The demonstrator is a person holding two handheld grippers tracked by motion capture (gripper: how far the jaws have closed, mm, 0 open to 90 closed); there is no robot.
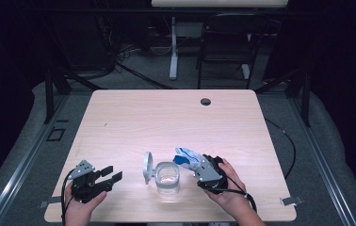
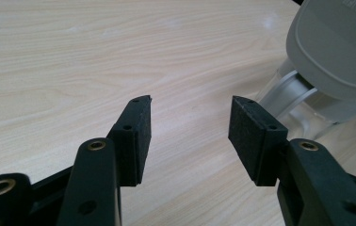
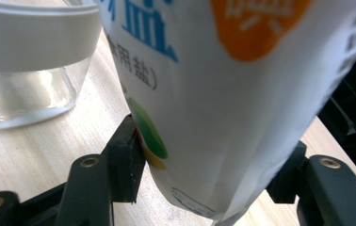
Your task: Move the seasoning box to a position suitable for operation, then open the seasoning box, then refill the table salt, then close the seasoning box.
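Note:
A clear glass jar (image 1: pixel 167 178) with a white rim stands near the table's front edge, its grey hinged lid (image 1: pixel 147 167) flipped open to the left. My right gripper (image 1: pixel 196 167) is shut on a white and blue bag (image 1: pixel 186 158), tilted toward the jar from the right. In the right gripper view the bag (image 3: pixel 223 94) sits between the jaws, with blue print and an orange spot, and the jar (image 3: pixel 30 66) is at the left. My left gripper (image 1: pixel 111 175) rests open left of the jar; its view shows the lid (image 2: pixel 338 44) ahead to the right.
The light wooden table (image 1: pixel 166 117) has a round cable hole (image 1: pixel 206 101) near its far edge. A black chair (image 1: pixel 225 47) and a white table leg (image 1: pixel 173 47) stand behind it. Metal rails run along both sides on the floor.

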